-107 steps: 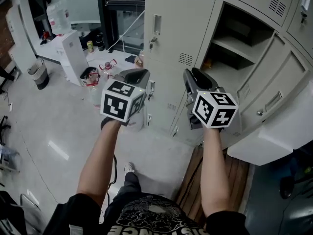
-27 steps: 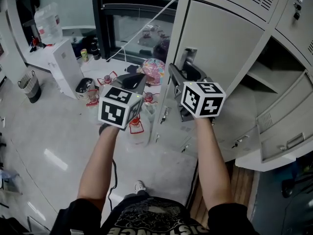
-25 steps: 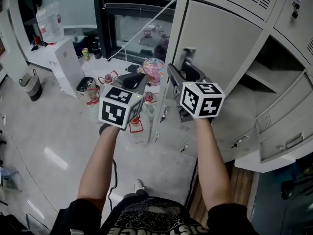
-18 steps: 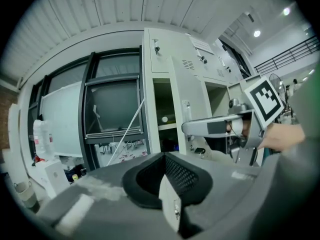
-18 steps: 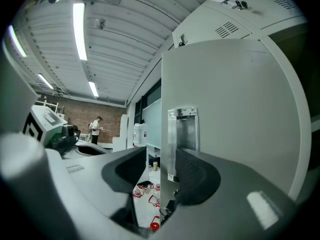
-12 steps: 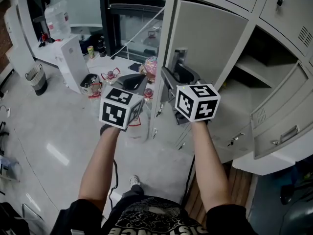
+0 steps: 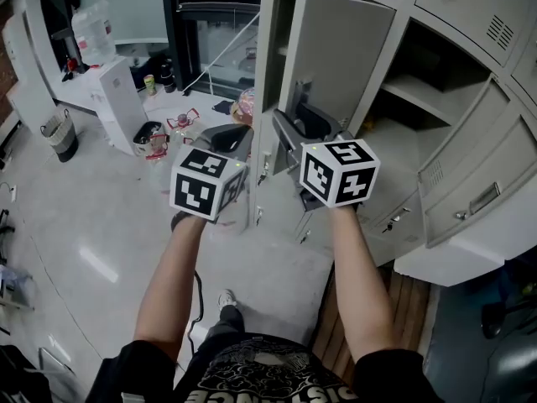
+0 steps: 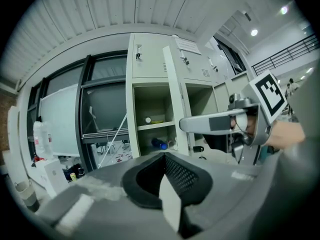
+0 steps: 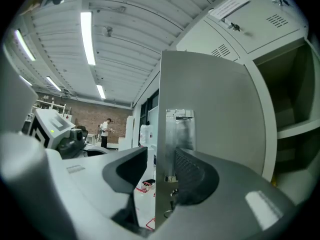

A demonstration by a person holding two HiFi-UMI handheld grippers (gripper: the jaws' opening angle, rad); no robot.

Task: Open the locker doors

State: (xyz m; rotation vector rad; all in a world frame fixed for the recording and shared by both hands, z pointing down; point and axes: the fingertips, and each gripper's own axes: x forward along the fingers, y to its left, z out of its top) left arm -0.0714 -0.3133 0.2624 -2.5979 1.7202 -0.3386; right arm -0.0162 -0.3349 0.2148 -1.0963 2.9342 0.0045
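Head view: right gripper (image 7: 294, 122), jaws just closing, loosely straddles the locker door (image 7: 344, 49) edge; left gripper (image 7: 237, 134) clenched, empty; water jug (image 7: 91, 28) upper left.

**Workshop-style lab with a bank of lockers**

Grey steel lockers (image 7: 470, 23) fill the right side. To the left are a glossy pale floor (image 7: 84, 225), a dark-framed glass partition (image 7: 210, 40), a large water jug (image 7: 91, 28) and a waste bin (image 7: 63, 133). Strip lights (image 9: 87, 36) run along a ribbed metal ceiling (image 9: 135, 29). A brick wall (image 9: 85, 124) stands far off.
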